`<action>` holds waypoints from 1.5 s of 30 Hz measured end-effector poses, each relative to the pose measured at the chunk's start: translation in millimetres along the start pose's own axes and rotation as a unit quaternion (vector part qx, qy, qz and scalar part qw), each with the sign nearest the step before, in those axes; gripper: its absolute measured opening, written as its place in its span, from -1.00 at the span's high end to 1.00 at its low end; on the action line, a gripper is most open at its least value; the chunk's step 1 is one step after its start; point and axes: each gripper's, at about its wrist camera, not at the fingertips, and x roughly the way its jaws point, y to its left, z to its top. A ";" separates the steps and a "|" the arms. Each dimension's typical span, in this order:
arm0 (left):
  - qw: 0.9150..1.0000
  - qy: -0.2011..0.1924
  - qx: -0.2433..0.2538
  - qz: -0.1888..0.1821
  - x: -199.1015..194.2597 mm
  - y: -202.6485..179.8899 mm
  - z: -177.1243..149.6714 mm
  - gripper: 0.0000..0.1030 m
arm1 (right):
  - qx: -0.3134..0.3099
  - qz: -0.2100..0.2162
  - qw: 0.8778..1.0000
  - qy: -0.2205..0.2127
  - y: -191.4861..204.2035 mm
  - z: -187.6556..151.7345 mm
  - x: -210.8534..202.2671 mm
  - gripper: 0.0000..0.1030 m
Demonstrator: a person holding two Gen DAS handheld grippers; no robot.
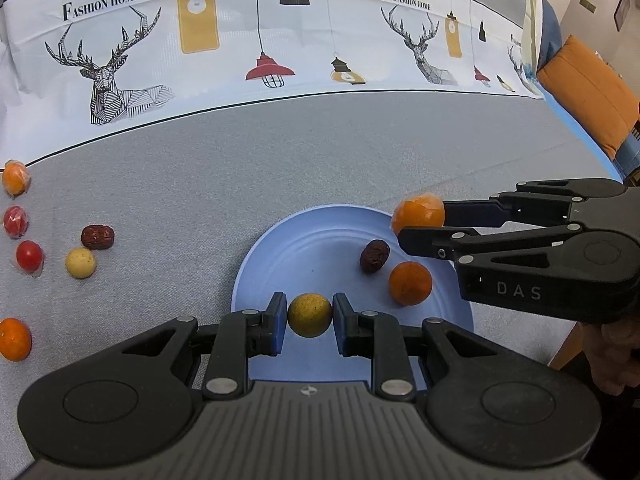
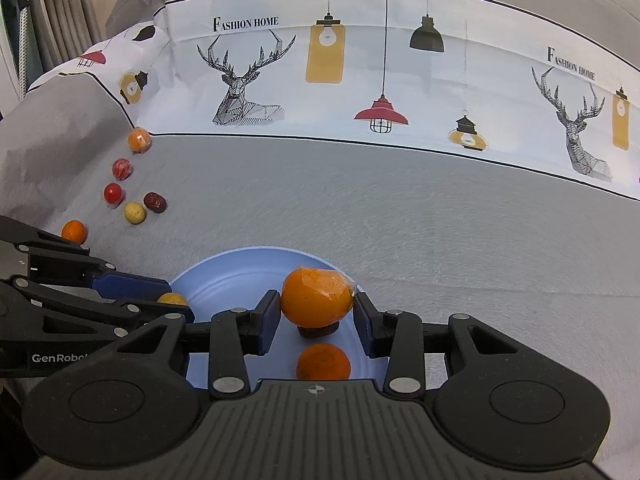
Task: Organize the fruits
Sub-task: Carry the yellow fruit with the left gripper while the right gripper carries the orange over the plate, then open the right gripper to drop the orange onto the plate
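A round pale blue plate (image 1: pixel 280 248) lies on the bench, which is covered by a grey cloth (image 1: pixel 320 160) with a white printed band of deer heads and hanging lamps (image 1: pixel 256 40) across its far part. The left tool (image 1: pixel 310 316) hangs over the near rim of the plate with its blue pads pressed on either side of a round yellow-green fruit (image 1: pixel 310 315); being a ball, it shows no long axis. The right tool (image 2: pixel 316 300) reaches in over the far right rim of the plate and grips an orange fruit wrapped in clear film (image 2: pixel 316 298), slightly oval, with its long axis running across from pad to pad and a twisted tip of film pointing toward the right pad. On the plate lie a dark red wrinkled date (image 1: pixel 375 256), its long axis tilted toward the plate's far right rim, and just beside it a bare round orange fruit (image 1: pixel 410 283). Well apart on the cloth to the left sit the loose fruits: another film-wrapped orange fruit (image 1: pixel 16 177), a red fruit in film (image 1: pixel 16 222), a glossy red round fruit (image 1: pixel 29 256), a pale yellow round fruit (image 1: pixel 80 263) touching a second dark date (image 1: pixel 98 237) that lies lengthwise left to right, and a bare orange fruit at the left edge (image 1: pixel 15 339).
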 end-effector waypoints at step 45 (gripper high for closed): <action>1.000 0.000 0.000 0.000 0.3 -1.4 -0.7 0.48 | -0.025 0.010 1.000 0.012 11.6 -4.9 4.4 0.18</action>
